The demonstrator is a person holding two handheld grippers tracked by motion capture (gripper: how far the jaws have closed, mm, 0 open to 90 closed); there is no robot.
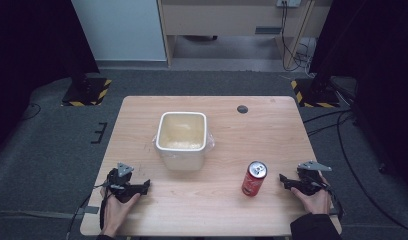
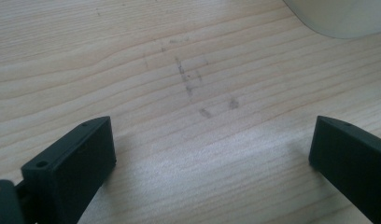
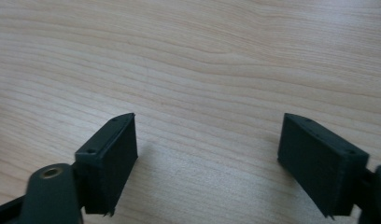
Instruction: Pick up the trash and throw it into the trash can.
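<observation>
Item one: red aluminium drink can, standing upright on its long axis, silver top up, at my 1 o'clock, just beside my right gripper. Item two: white square plastic tub, open mouth up, mid-desk at 12 o'clock. My left gripper rests at 10 o'clock; fingers on both grippers stand wide apart, holding nothing. Surface: pale wood-grain desk, faint pencil marks. Room: grey carpet, dark curtains.

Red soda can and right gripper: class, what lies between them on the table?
Nothing: in the high view only bare wooden table separates the upright red soda can from the right gripper, whose jaws stand open.
</observation>
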